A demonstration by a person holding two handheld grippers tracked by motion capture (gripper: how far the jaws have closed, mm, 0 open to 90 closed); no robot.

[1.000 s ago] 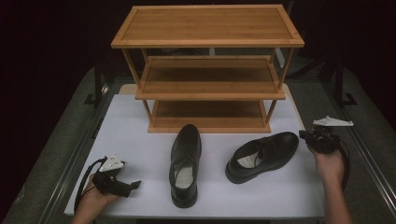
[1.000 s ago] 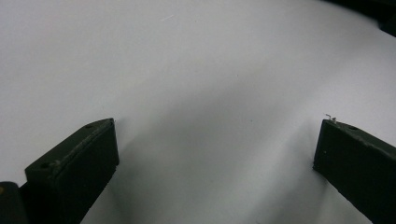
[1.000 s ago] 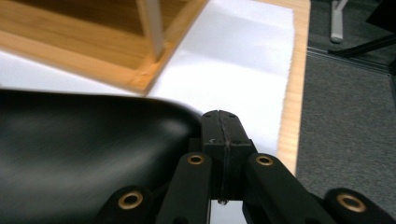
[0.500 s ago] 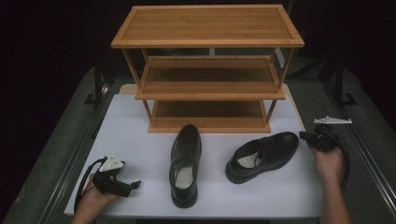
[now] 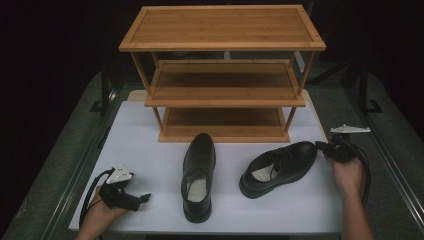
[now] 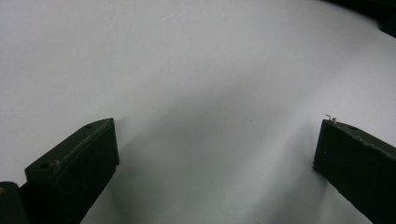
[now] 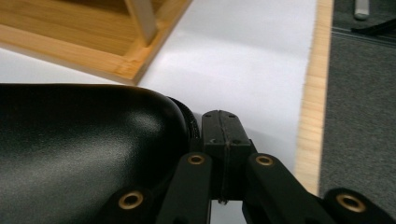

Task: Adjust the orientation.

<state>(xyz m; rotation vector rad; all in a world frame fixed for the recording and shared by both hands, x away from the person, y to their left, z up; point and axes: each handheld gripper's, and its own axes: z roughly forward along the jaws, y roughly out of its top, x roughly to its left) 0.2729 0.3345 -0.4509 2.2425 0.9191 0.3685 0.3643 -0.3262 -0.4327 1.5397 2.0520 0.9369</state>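
Two black leather shoes lie on the white table top [image 5: 150, 135]. The left shoe [image 5: 198, 172] points away from me. The right shoe [image 5: 277, 167] lies at an angle with its toe to the right. My right gripper [image 5: 320, 146] is at that toe. In the right gripper view its jaws [image 7: 222, 128] are shut together with nothing between them, and the shoe's glossy toe [image 7: 84, 140] presses against their left side. My left gripper [image 5: 142, 199] rests at the table's front left. Its jaws [image 6: 215, 135] stand wide open over bare white surface.
A three-tier wooden shoe rack [image 5: 222, 85] stands at the back centre; its bottom corner [image 7: 70, 37] is just beyond the right shoe's toe. The table's right wooden edge [image 7: 313, 112] borders grey carpet. There is open white surface between the left gripper and the left shoe.
The right gripper has crept slightly left against the shoe's toe. Both shoes and the left gripper stay where they were.
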